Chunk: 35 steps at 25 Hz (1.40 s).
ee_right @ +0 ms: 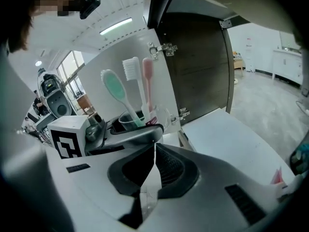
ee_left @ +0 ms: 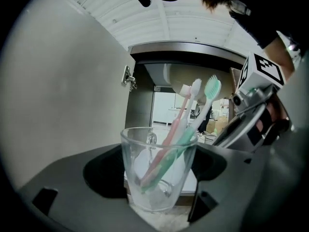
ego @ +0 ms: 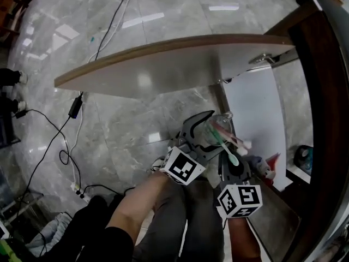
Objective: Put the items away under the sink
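Carry-in step, I'd judge: glass cup [ee_left: 154,153] not yet placed. Your left tool [ee_left: 157,173] is clamped on the cup's sides, with a pink toothbrush [ee_left: 176,127] and a green toothbrush [ee_left: 203,111] leaning in it. Right tool [ee_right: 154,166] just beside, jaws together, empty. Beyond: open cabinet door [ego: 163,64], white cabinet floor [ego: 253,108]. Next, keep the cup upright and ease it past the door onto that floor.

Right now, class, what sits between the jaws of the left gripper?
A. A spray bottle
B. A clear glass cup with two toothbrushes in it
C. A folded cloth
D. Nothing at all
B: the left gripper view shows the left gripper with a jaw on either side of the glass cup, which holds a pink toothbrush and a green toothbrush.
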Tool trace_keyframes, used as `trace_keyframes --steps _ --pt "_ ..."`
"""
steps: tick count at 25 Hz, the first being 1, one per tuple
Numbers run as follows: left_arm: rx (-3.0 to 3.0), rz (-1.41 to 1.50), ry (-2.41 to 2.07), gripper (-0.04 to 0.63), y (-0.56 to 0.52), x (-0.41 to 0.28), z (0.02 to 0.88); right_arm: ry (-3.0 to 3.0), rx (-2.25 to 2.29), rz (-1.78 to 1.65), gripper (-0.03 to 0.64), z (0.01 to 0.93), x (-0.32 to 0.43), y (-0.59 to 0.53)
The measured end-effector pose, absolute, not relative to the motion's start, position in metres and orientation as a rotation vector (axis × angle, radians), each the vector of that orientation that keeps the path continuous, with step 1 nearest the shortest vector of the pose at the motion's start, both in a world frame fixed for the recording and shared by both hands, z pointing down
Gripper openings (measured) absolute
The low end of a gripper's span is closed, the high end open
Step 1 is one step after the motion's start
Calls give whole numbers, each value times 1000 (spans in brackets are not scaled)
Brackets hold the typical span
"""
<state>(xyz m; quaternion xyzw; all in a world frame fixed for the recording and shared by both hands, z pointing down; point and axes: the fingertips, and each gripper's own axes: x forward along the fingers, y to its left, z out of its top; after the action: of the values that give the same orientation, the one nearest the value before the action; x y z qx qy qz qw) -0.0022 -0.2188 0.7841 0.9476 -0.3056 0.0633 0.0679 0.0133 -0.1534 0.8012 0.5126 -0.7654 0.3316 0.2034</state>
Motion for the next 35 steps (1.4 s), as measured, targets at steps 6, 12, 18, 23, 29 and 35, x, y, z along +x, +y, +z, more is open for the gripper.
trace_keyframes --steps 6,12,18,23,29,35 --pt "2835 194 -895 383 -223 14 825 -2093 1476 891 38 845 29 -158" --pt "2867 171 -855 383 -232 41 854 -2055 1507 885 38 885 50 -168" --pt "2864 140 -824 383 -239 65 881 -2039 1542 890 37 916 70 -174" --pt "2853 133 -819 383 -255 77 901 -2025 1600 861 38 930 84 -187" --pt "2877 141 -778 383 -269 94 911 -1983 1714 785 38 934 102 -197" --pt "2884 175 -760 383 -280 108 916 -1968 1793 746 38 933 117 -206"
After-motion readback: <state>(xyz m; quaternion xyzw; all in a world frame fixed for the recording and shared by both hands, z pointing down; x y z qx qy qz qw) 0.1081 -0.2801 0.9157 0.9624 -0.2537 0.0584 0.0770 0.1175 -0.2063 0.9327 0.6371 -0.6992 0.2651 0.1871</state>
